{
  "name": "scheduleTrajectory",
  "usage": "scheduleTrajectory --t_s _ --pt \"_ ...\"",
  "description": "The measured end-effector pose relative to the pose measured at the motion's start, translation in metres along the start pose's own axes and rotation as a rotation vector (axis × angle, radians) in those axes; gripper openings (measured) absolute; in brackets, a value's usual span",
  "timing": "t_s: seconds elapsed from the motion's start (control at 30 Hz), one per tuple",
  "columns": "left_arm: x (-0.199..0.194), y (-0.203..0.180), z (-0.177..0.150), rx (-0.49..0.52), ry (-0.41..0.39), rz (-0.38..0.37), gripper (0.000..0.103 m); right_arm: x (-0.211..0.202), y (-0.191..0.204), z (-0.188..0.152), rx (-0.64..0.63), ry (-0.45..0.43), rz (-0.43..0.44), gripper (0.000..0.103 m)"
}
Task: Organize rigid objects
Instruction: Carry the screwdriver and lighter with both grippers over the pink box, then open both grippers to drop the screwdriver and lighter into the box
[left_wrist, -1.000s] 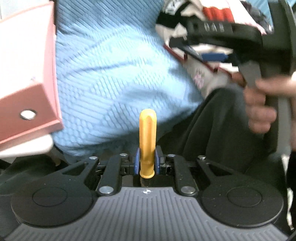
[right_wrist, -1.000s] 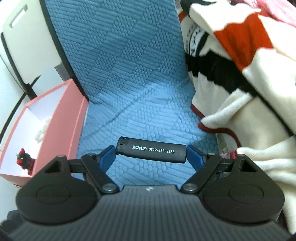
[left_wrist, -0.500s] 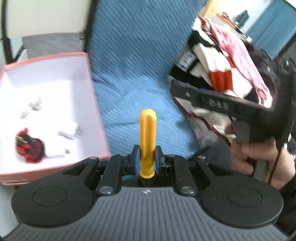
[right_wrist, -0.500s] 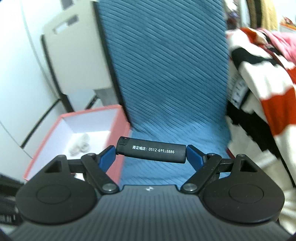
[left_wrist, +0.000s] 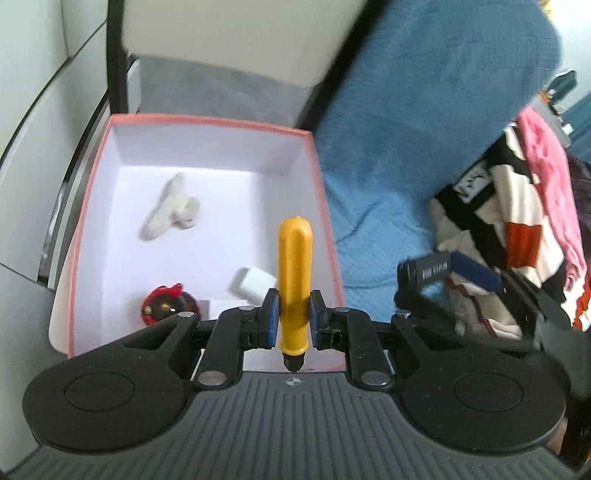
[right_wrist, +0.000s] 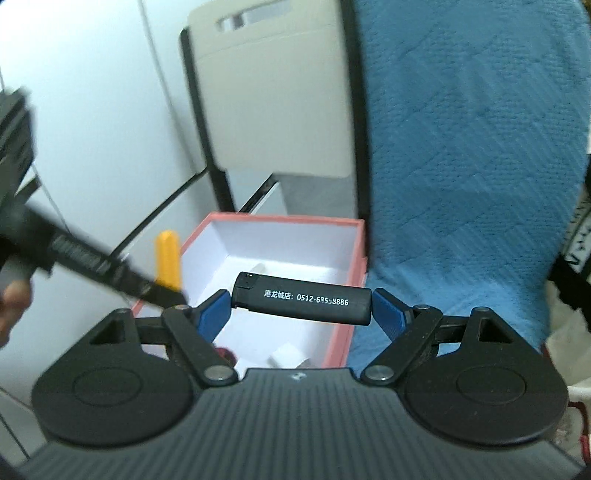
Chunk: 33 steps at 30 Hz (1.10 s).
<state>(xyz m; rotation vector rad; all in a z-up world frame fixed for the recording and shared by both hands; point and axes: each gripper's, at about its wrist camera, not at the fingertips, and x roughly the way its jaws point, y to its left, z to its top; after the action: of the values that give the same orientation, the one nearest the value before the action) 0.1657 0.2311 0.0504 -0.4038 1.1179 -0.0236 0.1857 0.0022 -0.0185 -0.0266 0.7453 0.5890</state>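
Note:
My left gripper (left_wrist: 293, 320) is shut on a yellow capped tube (left_wrist: 294, 280), held upright over the near right part of a pink box (left_wrist: 320, 206) with a white inside. In the box lie a white figure (left_wrist: 168, 212), a white plug (left_wrist: 252, 283) and a red and black toy (left_wrist: 166, 304). My right gripper (right_wrist: 301, 308) is shut endwise on a black lighter (right_wrist: 301, 298) with white print, hovering above the same pink box (right_wrist: 345, 295). The left gripper and yellow tube (right_wrist: 168, 258) show blurred at the left of the right wrist view. The right gripper and lighter (left_wrist: 430, 267) show at the right of the left wrist view.
A blue quilted cover (left_wrist: 413, 129) lies right of the box. A heap of patterned and pink clothes (left_wrist: 517, 221) sits further right. A beige panel with a black frame (right_wrist: 273, 103) and a white wall (right_wrist: 92, 129) stand behind the box.
Both grippers have risen and swung left from over the blue cover to above the pink box, each keeping its object. The box now shows its full inside.

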Motion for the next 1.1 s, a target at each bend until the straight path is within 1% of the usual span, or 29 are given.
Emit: scheduleTrajectory --t_s 0.07,0.13,0.27,0.37,0.63,0.87,1.1 --pt "0.010 0.013 0.007 -0.031 0.029 0.012 0.019 0.012 0.009 -0.003 -0.018 0.029 0.005 0.086" --pt "0.023 0.022 0.011 -0.039 0.072 0.013 0.019 0.025 0.017 -0.007 -0.026 0.060 0.009 0.086" --pt "0.044 0.038 0.015 -0.062 0.126 0.042 0.019 0.048 0.026 -0.014 -0.045 0.121 0.011 0.086" --pt "0.057 0.048 0.018 -0.089 0.156 0.043 0.019 0.064 0.030 -0.017 -0.042 0.156 0.011 0.086" --pt "0.078 0.054 0.024 -0.080 0.178 0.065 0.019 0.091 0.036 -0.030 -0.038 0.231 0.007 0.086" --pt "0.094 0.058 0.022 -0.094 0.171 0.064 0.020 0.108 0.034 -0.038 -0.026 0.251 0.008 0.086" --pt "0.112 0.067 0.025 -0.101 0.160 0.090 0.019 0.125 0.039 -0.043 -0.049 0.285 0.029 0.086"
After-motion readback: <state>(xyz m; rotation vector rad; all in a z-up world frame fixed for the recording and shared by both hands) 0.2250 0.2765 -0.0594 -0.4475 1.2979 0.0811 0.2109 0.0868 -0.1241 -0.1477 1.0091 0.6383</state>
